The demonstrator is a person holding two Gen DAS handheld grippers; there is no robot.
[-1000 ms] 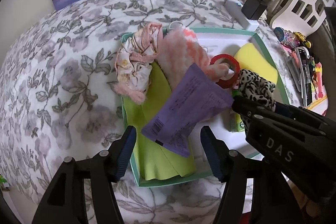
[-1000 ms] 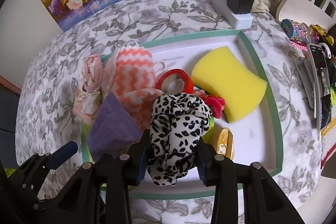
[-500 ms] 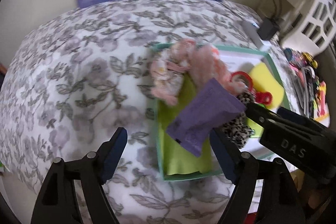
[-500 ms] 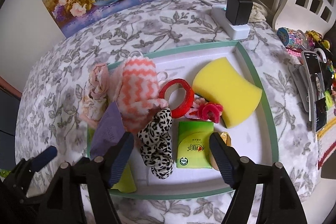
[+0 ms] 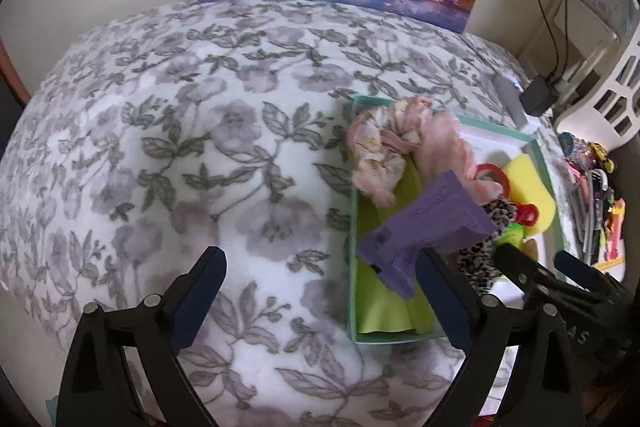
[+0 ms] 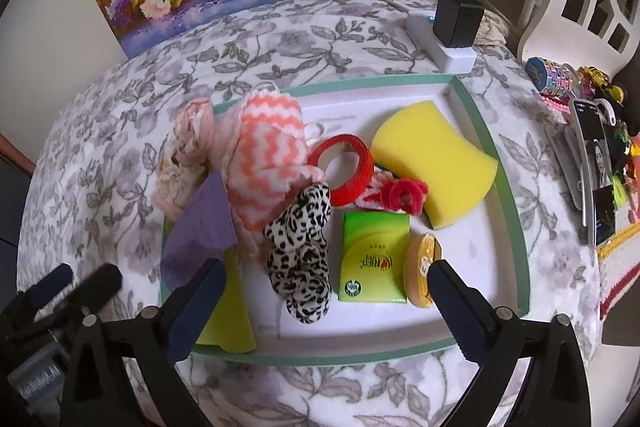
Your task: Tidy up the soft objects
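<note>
We see the green-rimmed tray (image 6: 496, 163) on the floral blanket (image 5: 168, 155) fully only from the right wrist view; from the left wrist view its far right side is cut off behind the right gripper's black body. The lime cloth (image 6: 230, 311) lies mostly hidden under the purple packet (image 6: 202, 227) and behind a gripper finger, so we cannot make out its full shape. The purple packet carries small dark print, too blurred to read. The green tissue pack (image 6: 374, 257) shows a round logo and some lettering that we cannot read with confidence. The gold round tin (image 6: 420, 269) is partly covered by the right gripper's finger (its label is unreadable).

The right gripper (image 6: 324, 291) has just been opening and now stands wide apart above the near edge of the tray; the leopard-print scrunchie (image 6: 302, 251) lies loose on the tray floor between the pads, touched by neither. The left gripper (image 5: 320, 287) has also been opening and stands wide, gripping nothing, over the blanket beside the tray's left wall.

The scrunchie rests against the pink zigzag knit cloth (image 6: 266, 163), just beside the red tape roll (image 6: 344, 167). The yellow sponge (image 6: 434, 159) sits at the tray's right, with a red pipe-cleaner loop (image 6: 404, 195) touching it. A floral pink scrunchie (image 5: 380, 147) hangs over the tray's left corner.
</note>
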